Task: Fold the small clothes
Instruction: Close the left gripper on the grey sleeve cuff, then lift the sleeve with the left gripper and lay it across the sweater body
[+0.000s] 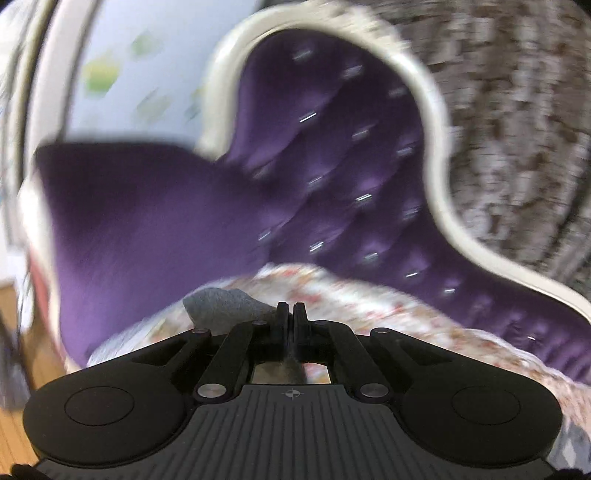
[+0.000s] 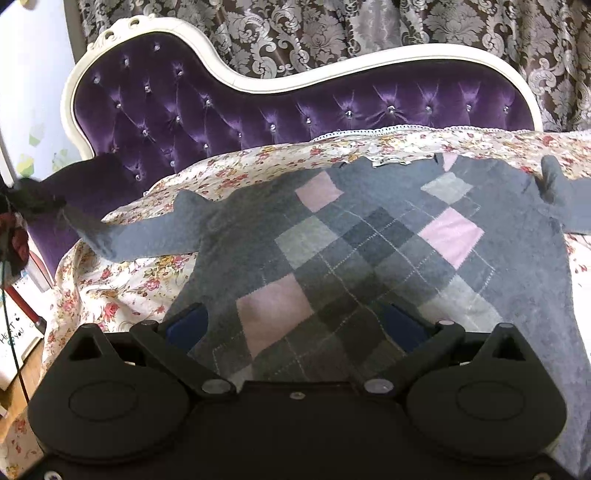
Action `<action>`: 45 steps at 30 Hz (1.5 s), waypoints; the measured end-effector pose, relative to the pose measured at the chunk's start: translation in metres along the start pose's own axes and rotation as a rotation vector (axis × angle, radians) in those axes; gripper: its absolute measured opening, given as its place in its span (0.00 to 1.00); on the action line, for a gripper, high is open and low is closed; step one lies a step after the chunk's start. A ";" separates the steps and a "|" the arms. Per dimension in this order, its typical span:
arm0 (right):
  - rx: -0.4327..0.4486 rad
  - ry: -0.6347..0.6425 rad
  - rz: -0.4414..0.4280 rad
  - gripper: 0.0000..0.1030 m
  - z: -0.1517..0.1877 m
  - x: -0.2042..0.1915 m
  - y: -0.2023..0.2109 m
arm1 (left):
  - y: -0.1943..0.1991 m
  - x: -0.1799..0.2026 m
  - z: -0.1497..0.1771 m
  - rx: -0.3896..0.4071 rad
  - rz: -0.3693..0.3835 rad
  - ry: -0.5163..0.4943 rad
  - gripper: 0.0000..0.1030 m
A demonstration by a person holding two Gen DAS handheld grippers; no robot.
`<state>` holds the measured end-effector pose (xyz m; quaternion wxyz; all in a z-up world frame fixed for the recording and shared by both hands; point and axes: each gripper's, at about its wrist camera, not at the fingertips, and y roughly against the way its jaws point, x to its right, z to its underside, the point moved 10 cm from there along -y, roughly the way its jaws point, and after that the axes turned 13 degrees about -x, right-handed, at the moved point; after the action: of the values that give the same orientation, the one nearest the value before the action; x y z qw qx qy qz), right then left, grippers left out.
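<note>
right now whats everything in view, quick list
sweater: one, grey with pink and pale grey argyle diamonds, spread flat on the cover, one sleeve pulled out toward the view's left edge
floral cover: one, cream with red and yellow flowers, over the sofa seat
sofa: one, purple tufted velvet with a white carved frame, behind the cover
curtain: brown and silver damask, behind the sofa
left gripper: black, fingers shut on grey sweater cloth
right gripper: black, fingers spread wide, sweater hem lying over them
</note>
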<state>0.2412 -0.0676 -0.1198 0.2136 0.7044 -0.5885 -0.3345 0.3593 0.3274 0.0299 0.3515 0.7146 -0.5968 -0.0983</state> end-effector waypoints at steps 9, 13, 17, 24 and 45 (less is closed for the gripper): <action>0.023 -0.061 -0.010 0.99 0.009 0.025 0.020 | 0.074 0.180 -0.027 0.126 0.267 -0.240 0.00; 0.022 -0.100 -0.010 0.99 0.012 0.039 0.026 | 0.082 0.244 -0.014 0.113 0.359 -0.303 0.03; 0.041 -0.109 0.000 0.99 0.012 0.047 0.034 | 0.054 0.264 0.013 0.035 0.371 -0.342 0.42; 0.026 -0.116 -0.008 0.99 0.010 0.048 0.029 | -0.003 0.189 0.049 -0.102 0.240 -0.216 0.73; -0.044 -0.040 -0.031 0.99 0.007 0.015 -0.001 | -0.067 0.017 0.106 -0.271 0.187 0.221 0.75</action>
<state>0.2376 -0.0817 -0.1285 0.2118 0.7018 -0.5742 -0.3647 0.3572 0.2732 -0.0846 0.5153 0.6086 -0.5998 -0.0657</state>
